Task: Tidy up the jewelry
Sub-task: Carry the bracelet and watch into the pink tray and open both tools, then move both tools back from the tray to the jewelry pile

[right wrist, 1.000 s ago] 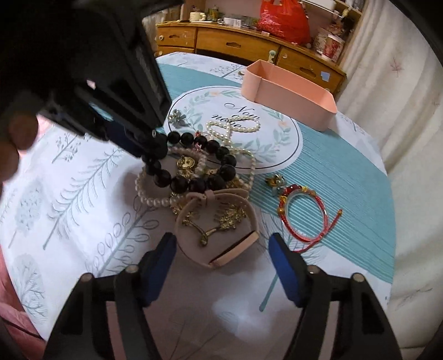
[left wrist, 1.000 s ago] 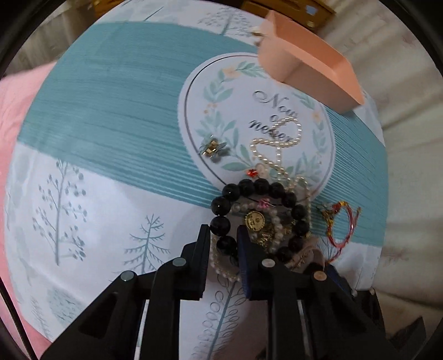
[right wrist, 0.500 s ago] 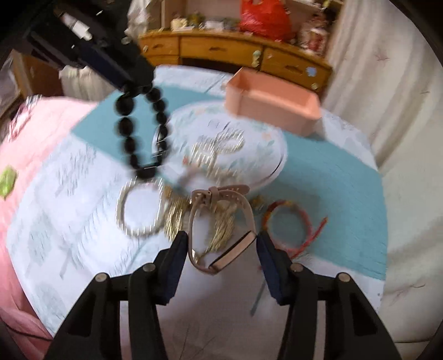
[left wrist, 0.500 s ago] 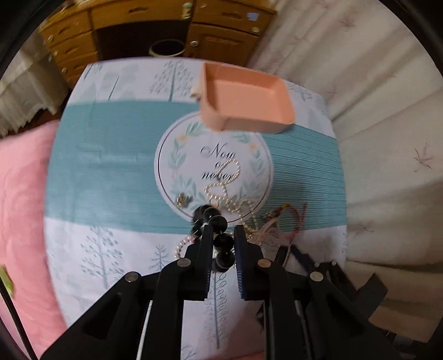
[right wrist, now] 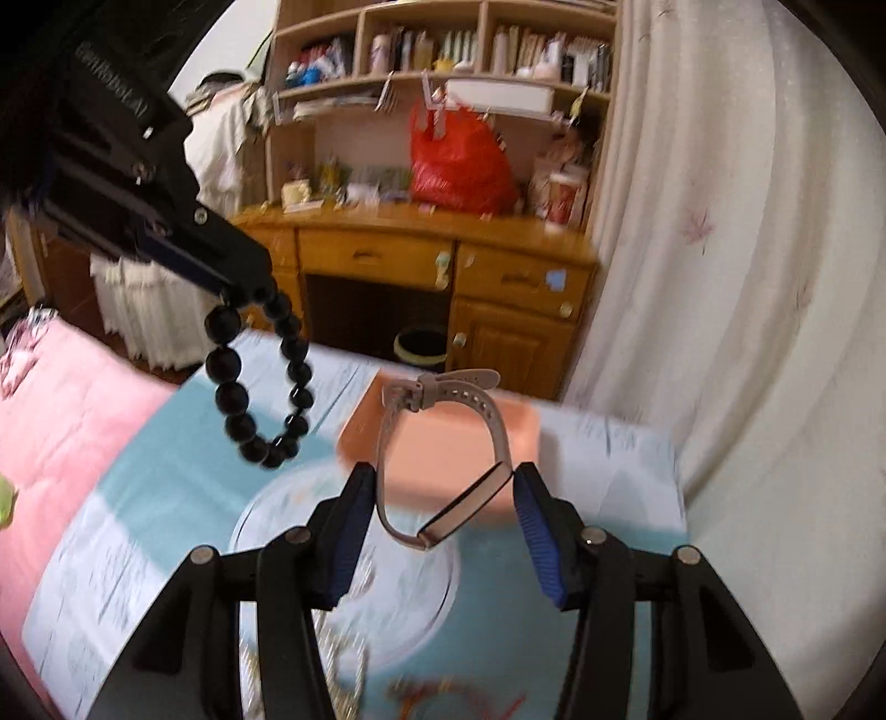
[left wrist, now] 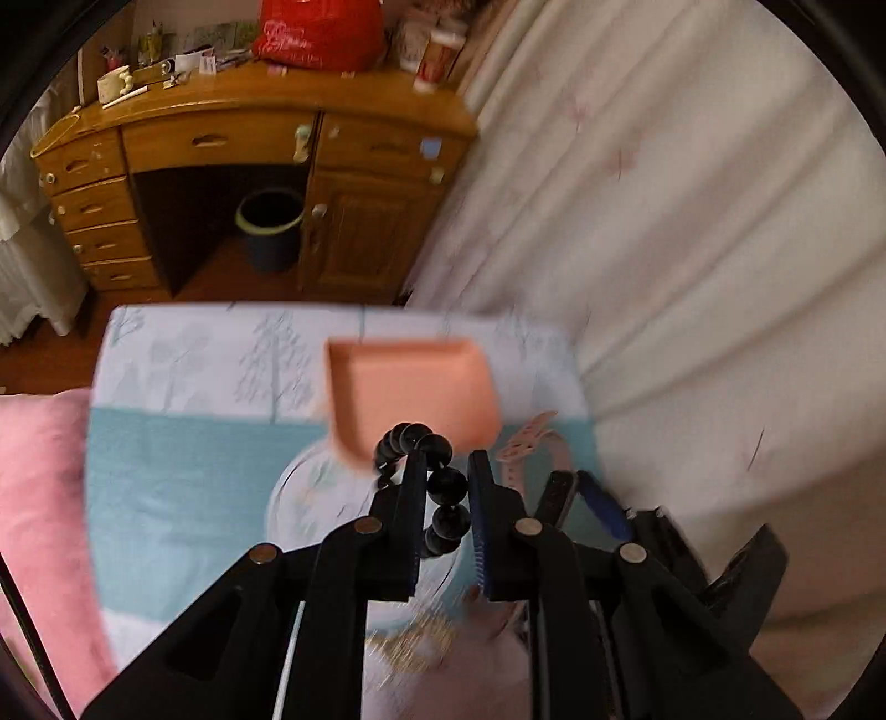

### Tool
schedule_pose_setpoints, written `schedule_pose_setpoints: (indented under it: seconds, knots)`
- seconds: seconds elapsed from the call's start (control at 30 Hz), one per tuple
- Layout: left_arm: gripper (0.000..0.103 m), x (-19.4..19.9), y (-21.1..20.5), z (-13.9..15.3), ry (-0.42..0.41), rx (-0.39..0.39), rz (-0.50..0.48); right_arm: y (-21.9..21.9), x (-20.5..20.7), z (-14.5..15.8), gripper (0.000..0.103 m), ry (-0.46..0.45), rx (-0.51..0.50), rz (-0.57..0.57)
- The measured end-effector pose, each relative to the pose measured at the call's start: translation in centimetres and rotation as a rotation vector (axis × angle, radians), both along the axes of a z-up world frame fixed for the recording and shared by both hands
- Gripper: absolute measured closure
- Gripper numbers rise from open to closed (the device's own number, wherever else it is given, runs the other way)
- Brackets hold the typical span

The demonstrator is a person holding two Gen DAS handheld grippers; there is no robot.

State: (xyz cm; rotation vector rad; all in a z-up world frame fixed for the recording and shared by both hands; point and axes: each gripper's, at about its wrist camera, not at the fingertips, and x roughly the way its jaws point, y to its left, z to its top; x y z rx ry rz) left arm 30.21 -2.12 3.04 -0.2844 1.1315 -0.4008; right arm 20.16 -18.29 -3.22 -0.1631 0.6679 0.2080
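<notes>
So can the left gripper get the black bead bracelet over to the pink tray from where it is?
Probably yes. The left gripper holds the black bead bracelet clear of the table, and the pink tray lies just ahead, open-topped and apparently empty. The right gripper, holding the pink watch, works close alongside.

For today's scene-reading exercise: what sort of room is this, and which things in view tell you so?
Most likely a bedroom or study at home. A wooden desk with drawers stands under a bookshelf crammed with books, beside a long pale curtain, with pink bedding nearby.
</notes>
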Motion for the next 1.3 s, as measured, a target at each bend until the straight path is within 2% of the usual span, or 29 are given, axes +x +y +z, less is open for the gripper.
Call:
schedule_pose_setpoints:
  seconds: [0.07,0.2,0.3,0.37,0.4,0.43,0.57,0.67,0.73,0.83,0.87,0.97,1.03,1.17,1.3]
  knots:
    - [0.090,1.5,-0.4,-0.5,-0.016,-0.051,0.008,-0.4,2.1,0.1,0.051,-0.018,0.005,-0.015]
    - [0.090,3.7,-1.7,-2.9,-0.050,-0.041,0.019,-0.7,5.0,-1.0,0.050,-0.025,0.002,-0.027]
    - [0.090,5.0,-2.5,-6.2,-0.039,-0.046,0.030,-0.9,6.6,-2.9,0.050,-0.005,0.012,-0.031]
    - [0.073,5.8,-3.1,-8.7,0.003,-0.008,0.044,-1.0,7.5,-4.6,0.044,0.029,0.026,-0.022]
    - [0.055,6.1,-3.2,-9.8,0.030,0.033,0.067,-1.0,8.0,-5.6,0.042,0.058,0.027,-0.014]
    - [0.046,6.0,-3.1,-10.3,0.042,0.046,0.077,-1.0,8.7,-6.8,0.042,0.098,0.017,-0.002]
    - [0.044,5.9,-2.4,-11.1,0.083,0.062,0.089,-0.9,8.5,-8.6,0.042,0.136,-0.030,0.002]
    - [0.035,5.3,-1.7,-10.4,0.070,0.123,0.114,-1.2,8.1,-8.3,0.042,0.164,-0.018,0.014]
    - [0.030,4.9,-1.3,-10.0,0.052,0.125,0.124,-1.6,7.4,-7.6,0.042,0.165,0.010,0.008]
    - [0.010,2.3,-0.4,-9.2,-0.027,0.141,0.153,-2.5,6.5,-6.7,0.038,0.171,0.077,-0.018]
    - [0.008,1.0,-0.2,-9.1,-0.057,0.148,0.157,-2.9,6.2,-6.5,0.038,0.174,0.099,-0.030]
    - [0.007,-2.2,0.6,-9.5,-0.093,0.179,0.163,-4.4,3.6,-6.4,0.037,0.177,0.201,-0.080]
    - [0.007,-4.7,1.3,-10.2,-0.074,0.204,0.177,-5.4,1.6,-6.8,0.037,0.198,0.254,-0.121]
    - [0.007,-9.7,3.2,-11.8,-0.031,0.206,0.187,-7.1,-3.4,-8.2,0.037,0.278,0.350,-0.216]
    - [0.007,-14.0,3.6,-13.6,-0.003,0.278,0.167,-7.2,-8.1,-10.4,0.037,0.373,0.363,-0.259]
